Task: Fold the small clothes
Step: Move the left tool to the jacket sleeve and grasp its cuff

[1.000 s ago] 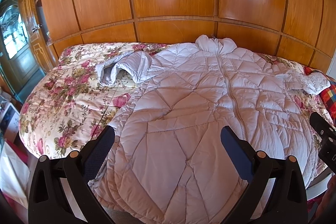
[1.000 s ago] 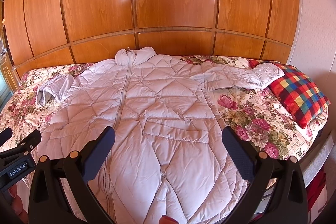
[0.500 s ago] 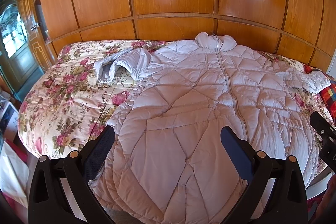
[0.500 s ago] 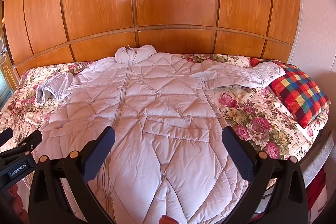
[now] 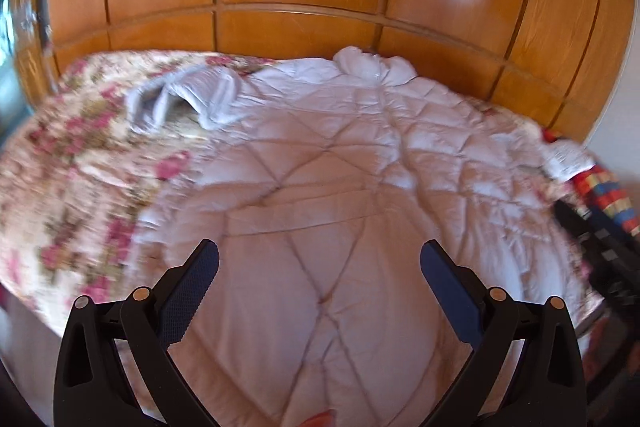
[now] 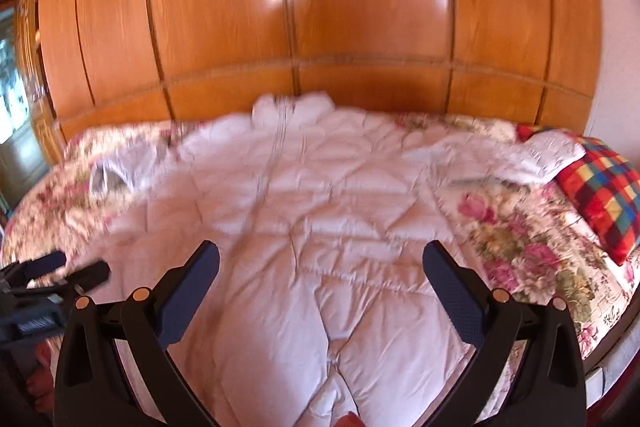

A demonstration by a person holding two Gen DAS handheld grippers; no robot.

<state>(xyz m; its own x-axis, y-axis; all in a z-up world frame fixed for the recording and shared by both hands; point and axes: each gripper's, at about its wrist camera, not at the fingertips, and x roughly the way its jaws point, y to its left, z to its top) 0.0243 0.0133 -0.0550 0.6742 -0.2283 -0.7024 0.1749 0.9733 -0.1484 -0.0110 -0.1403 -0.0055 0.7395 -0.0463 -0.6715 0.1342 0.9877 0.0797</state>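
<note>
A white quilted coat point(image 5: 320, 187) lay spread, zip up, across a floral bed point(image 5: 72, 187), one cuff on a plaid pillow point(image 6: 600, 187) before a wood wall point(image 6: 320, 7). Both the left gripper point(image 5: 319, 261) and right gripper point(image 6: 320, 261) hung over its hem, fingers apart and empty.

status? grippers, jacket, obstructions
Left gripper and right gripper open, empty, above hem. Jacket flat on bed, unfolded. Nothing blocking.

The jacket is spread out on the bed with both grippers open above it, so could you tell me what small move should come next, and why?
Probably lower the right gripper onto the outstretched sleeve by the checked pillow to fold it inward; the jacket lies flat and unfolded.
</note>
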